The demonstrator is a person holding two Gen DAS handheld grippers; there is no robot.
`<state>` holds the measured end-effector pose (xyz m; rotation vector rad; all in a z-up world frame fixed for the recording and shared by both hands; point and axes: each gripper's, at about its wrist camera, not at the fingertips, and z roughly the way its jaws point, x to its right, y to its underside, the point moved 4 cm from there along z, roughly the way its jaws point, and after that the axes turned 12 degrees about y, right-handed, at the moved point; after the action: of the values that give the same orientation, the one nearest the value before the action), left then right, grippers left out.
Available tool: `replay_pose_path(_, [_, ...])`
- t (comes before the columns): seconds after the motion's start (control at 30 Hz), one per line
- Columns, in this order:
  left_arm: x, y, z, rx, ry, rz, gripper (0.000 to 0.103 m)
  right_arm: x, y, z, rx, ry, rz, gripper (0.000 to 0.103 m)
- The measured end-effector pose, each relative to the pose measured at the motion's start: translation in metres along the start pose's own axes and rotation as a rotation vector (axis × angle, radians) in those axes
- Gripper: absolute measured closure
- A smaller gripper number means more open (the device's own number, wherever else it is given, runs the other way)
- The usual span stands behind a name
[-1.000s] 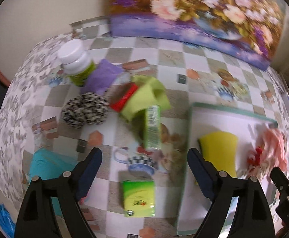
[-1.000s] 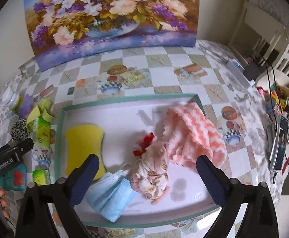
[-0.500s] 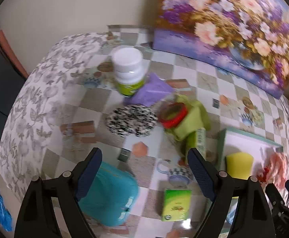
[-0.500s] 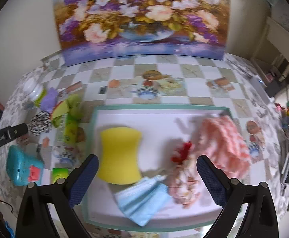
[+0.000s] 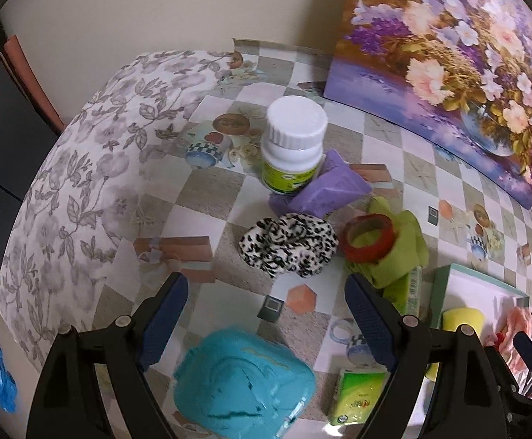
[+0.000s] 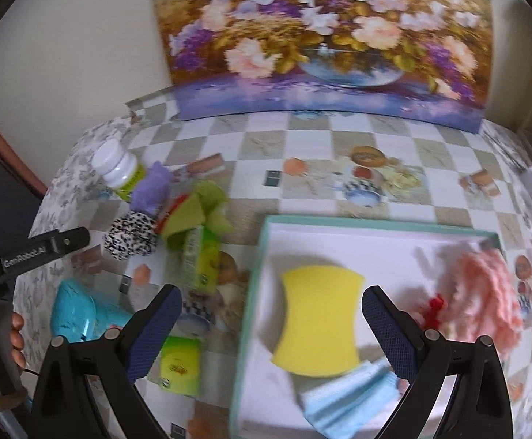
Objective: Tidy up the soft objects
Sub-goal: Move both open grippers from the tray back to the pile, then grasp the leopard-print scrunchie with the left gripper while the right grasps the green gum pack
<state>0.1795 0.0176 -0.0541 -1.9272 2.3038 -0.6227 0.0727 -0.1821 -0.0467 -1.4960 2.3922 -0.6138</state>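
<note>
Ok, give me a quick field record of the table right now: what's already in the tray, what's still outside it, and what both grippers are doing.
tray: yellow sponge, pink knit cloth, light blue face mask
outside, soft: leopard scrunchie, purple cloth, green cloth, teal pouch
outside, other: white bottle, red tape ring, green tissue packs
left gripper: open, empty, above teal pouch and scrunchie
right gripper: open, empty, over sponge

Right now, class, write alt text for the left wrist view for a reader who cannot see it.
An open hand-held gripper hovers above a checked tablecloth, over a black-and-white scrunchie, a white-capped bottle, a purple cloth and a teal pouch.
</note>
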Motion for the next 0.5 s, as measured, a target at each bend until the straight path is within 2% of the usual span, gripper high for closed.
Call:
replay_pose_path(0.3, [-0.01,-0.017,0.025,-0.034,0.009,-0.021,0.015,-0.039,-0.015,0.026,-0.026,-0.007,-0.089,0.003])
replay_pose_path(0.5, [-0.002,-0.021,0.046,-0.061,0.009,0.008,0.015,-0.059,-0.016,0.05,-0.062,0.001,-0.148,0.014])
